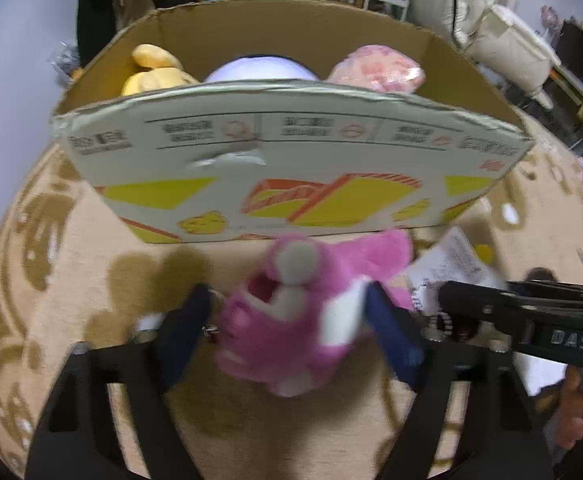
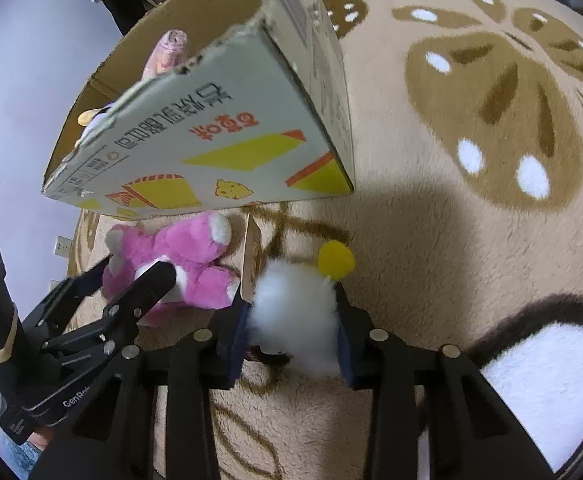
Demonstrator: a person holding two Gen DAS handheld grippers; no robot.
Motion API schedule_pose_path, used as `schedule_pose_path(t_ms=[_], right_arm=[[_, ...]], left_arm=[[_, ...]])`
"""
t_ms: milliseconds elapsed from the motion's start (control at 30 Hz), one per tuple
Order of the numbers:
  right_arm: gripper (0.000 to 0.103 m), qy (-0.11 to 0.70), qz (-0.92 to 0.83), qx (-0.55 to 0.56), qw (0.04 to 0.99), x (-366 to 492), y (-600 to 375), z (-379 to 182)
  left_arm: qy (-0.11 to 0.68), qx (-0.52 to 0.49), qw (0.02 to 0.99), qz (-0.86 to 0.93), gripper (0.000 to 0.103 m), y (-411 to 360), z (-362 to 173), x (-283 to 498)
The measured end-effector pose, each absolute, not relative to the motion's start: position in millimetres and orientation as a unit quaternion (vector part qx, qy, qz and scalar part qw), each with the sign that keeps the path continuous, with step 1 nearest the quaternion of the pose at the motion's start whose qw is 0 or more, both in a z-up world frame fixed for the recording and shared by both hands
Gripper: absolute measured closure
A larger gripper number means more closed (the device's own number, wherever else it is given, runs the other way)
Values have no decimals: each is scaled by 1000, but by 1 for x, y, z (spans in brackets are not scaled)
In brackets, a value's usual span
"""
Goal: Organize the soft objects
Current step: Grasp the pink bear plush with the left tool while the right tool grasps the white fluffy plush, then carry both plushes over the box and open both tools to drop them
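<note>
A pink plush toy (image 1: 291, 320) lies on the rug just in front of an open cardboard box (image 1: 291, 152). My left gripper (image 1: 287, 312) straddles it with both pads against its sides. From the right wrist view the same left gripper (image 2: 131, 272) clamps the pink plush toy (image 2: 195, 260). My right gripper (image 2: 295, 308) is shut on a fluffy white toy (image 2: 295, 300) with a yellow pom-pom (image 2: 335, 260), low over the rug. The box (image 2: 211, 132) holds a yellow plush (image 1: 151, 72), a pale rounded plush (image 1: 259, 70) and a pink patterned one (image 1: 375, 68).
A beige rug (image 2: 451, 240) with brown and white patterns covers the floor. A card tag (image 2: 251, 256) stands beside the white toy. Printed paper (image 1: 455, 260) lies right of the pink plush. Clothes, bottles and cushions crowd the space behind the box.
</note>
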State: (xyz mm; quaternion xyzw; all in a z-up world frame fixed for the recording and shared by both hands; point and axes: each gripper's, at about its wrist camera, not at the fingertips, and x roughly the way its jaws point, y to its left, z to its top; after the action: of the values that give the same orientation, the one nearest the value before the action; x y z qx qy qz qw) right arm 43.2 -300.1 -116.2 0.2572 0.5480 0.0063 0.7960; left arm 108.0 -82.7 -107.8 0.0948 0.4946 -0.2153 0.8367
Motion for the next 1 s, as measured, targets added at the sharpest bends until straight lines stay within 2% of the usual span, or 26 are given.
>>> schedule_pose_path(t_ms=[133, 233, 267, 333, 433, 667, 1000], right_arm=[[68, 542, 5, 239, 806, 43, -297, -108], [69, 533, 3, 234, 813, 42, -297, -100], [69, 529, 2, 233, 816, 41, -295, -97], [70, 518, 1, 232, 823, 37, -295, -90], [70, 504, 1, 230, 832, 36, -297, -78], [70, 473, 0, 226, 851, 33, -297, -58], [70, 424, -3, 218, 879, 30, -292, -30]], left_arm=[[487, 91, 839, -226, 41, -87, -104, 103], [482, 89, 843, -222, 43, -85, -98, 100], [482, 89, 844, -219, 49, -84, -97, 99], [477, 91, 848, -212, 50, -82, -93, 96], [466, 101, 855, -203, 58, -78, -88, 90], [449, 98, 867, -189, 64, -68, -74, 76], [405, 93, 895, -164, 65, -52, -45, 53]])
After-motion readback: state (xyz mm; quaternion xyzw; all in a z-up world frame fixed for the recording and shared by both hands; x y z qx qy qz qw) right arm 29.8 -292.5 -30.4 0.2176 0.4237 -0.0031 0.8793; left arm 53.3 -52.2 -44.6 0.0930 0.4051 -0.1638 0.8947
